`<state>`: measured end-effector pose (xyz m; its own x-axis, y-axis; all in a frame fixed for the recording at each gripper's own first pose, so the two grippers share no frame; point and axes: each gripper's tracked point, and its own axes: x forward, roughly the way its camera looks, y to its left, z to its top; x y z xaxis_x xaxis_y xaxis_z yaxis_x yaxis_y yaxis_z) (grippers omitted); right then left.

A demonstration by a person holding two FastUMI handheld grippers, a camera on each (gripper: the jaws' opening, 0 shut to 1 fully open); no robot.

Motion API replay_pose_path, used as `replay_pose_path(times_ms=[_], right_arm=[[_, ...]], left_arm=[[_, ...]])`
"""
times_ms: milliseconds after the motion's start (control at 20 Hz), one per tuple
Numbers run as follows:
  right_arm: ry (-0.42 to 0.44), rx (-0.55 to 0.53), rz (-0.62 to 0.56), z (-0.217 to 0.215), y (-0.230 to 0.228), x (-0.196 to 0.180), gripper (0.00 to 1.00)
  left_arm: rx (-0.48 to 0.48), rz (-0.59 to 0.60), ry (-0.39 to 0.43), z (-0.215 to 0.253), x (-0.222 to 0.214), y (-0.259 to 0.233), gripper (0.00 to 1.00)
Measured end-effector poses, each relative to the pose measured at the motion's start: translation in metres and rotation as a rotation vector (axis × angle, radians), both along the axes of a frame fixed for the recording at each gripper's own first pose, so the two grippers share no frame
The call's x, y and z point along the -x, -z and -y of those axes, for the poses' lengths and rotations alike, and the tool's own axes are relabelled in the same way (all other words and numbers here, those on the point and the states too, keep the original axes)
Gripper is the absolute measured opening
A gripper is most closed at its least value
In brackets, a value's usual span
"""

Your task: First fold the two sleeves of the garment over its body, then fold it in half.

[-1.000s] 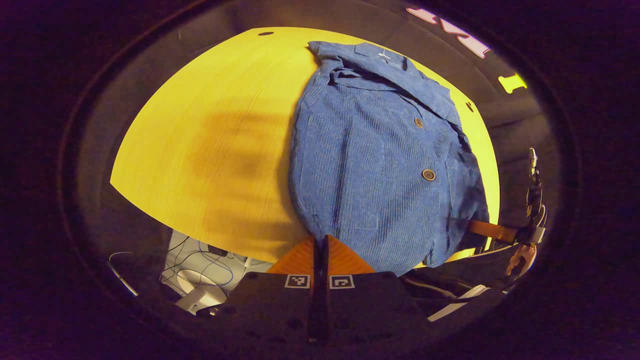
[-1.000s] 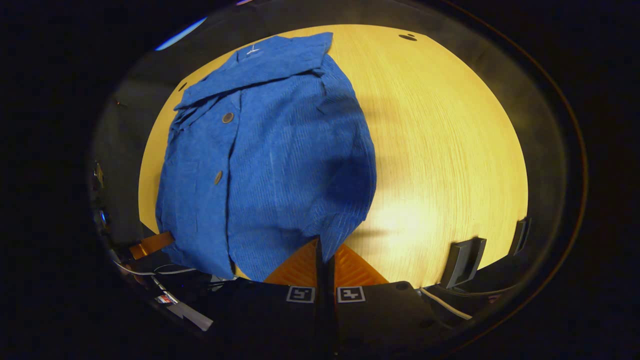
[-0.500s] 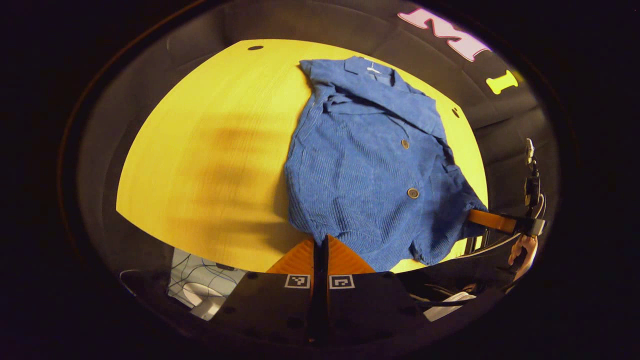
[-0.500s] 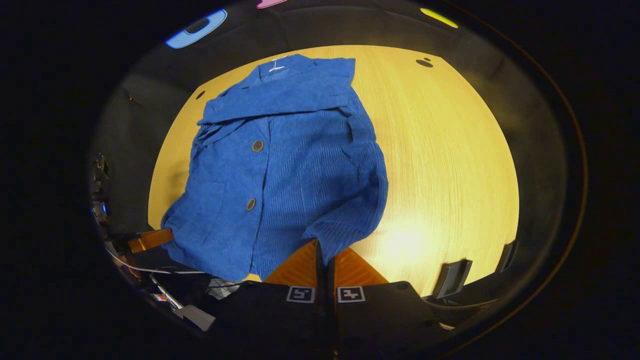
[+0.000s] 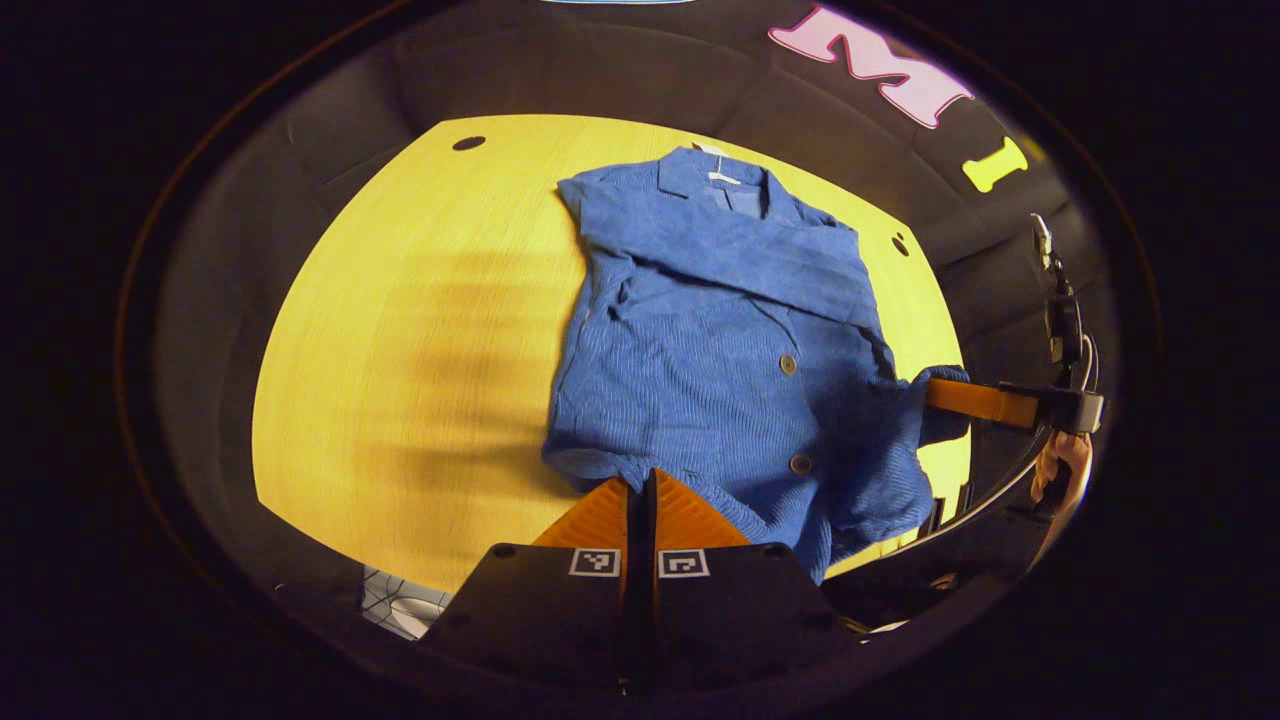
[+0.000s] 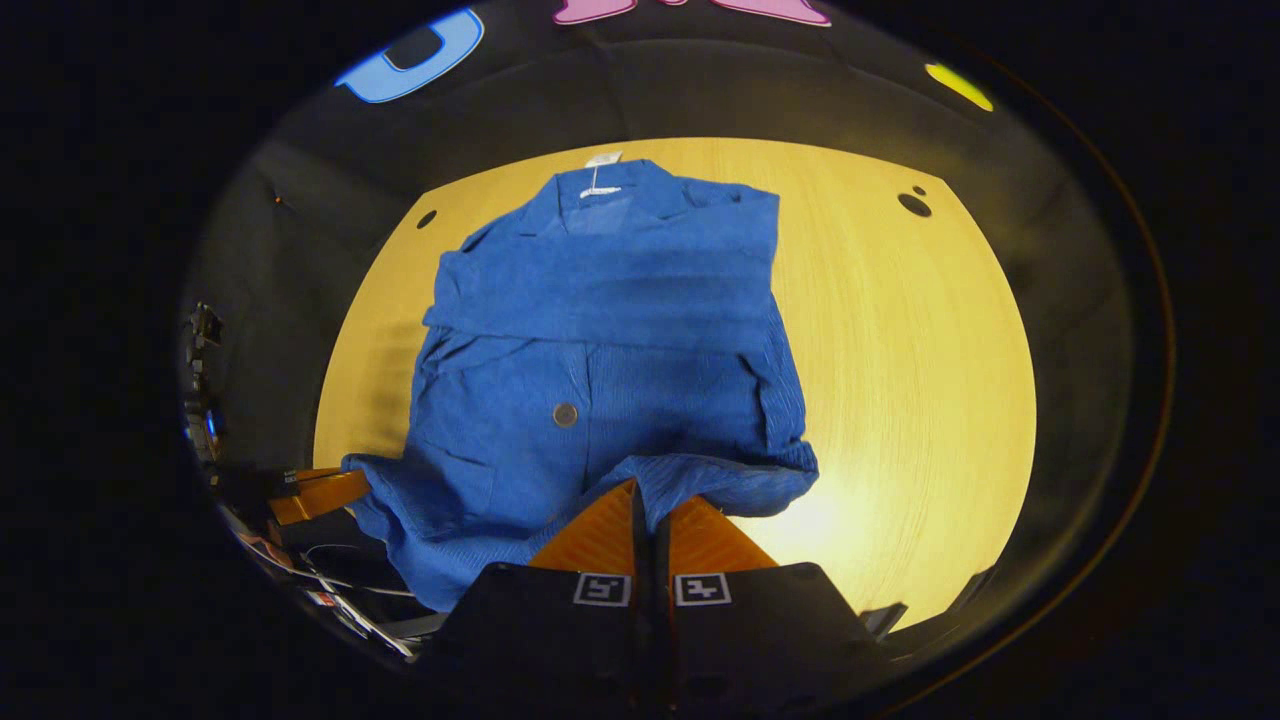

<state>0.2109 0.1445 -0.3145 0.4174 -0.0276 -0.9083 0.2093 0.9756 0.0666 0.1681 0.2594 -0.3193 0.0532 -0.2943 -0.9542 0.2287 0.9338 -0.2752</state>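
The blue corduroy garment (image 5: 730, 360) lies on the yellow wooden bench (image 5: 400, 350), collar toward the far edge and hem toward the near edge. In the right gripper view the garment (image 6: 610, 340) sits left of the bench centre, with bare bench (image 6: 900, 380) to its right. A sleeve (image 5: 720, 255) lies folded across the upper body as a broad band below the collar. Two buttons (image 5: 788, 365) show on the front panel below that band. A small white label (image 6: 600, 160) sits at the collar.

Left gripper (image 5: 640, 490): the fingers are pressed together, and the near-left corner of the hem is clamped between them. The hem edge at this point is lifted slightly and bunched.

Right gripper (image 6: 645, 495): the fingers are pressed together on the near-right corner of the hem. The cloth at this corner is raised and rolled into a thick fold that runs to the right of the fingertips.

In the left gripper view, the right gripper (image 5: 935, 395) appears at the right side, entering the garment's lower-right edge, with the hand (image 5: 1060, 470) that holds it behind. In the right gripper view, the left gripper (image 6: 345, 490) appears at the lower left, touching the garment's hem corner.

Between the two grasp points the hem hangs loosely and extends past the near edge of the bench. Two dark round holes (image 6: 915, 203) mark the far corners of the bench surface.
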Motion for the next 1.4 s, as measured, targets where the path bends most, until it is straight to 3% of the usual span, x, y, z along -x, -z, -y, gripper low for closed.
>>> replay_pose_path(times_ms=[200,550,750,1100,1400], right_arm=[[-0.007,-0.018,0.044,0.009,-0.015,-0.043,0.02],[0.03,-0.075,0.131,0.053,-0.027,-0.122,0.01],[0.02,-0.043,0.148,0.085,-0.029,-0.165,0.02],[0.065,-0.066,0.155,0.116,-0.023,-0.224,0.01],[0.123,-0.089,0.135,0.139,-0.003,-0.254,0.02]], left_arm=[[0.019,0.005,-0.053,0.013,-0.049,-0.016,0.0],[-0.051,-0.018,-0.148,0.018,-0.121,-0.007,0.0],[-0.066,0.016,-0.184,0.029,-0.164,-0.001,0.0],[-0.01,0.003,-0.282,0.049,-0.232,0.001,0.0],[-0.052,0.047,-0.266,0.052,-0.283,0.01,0.0]])
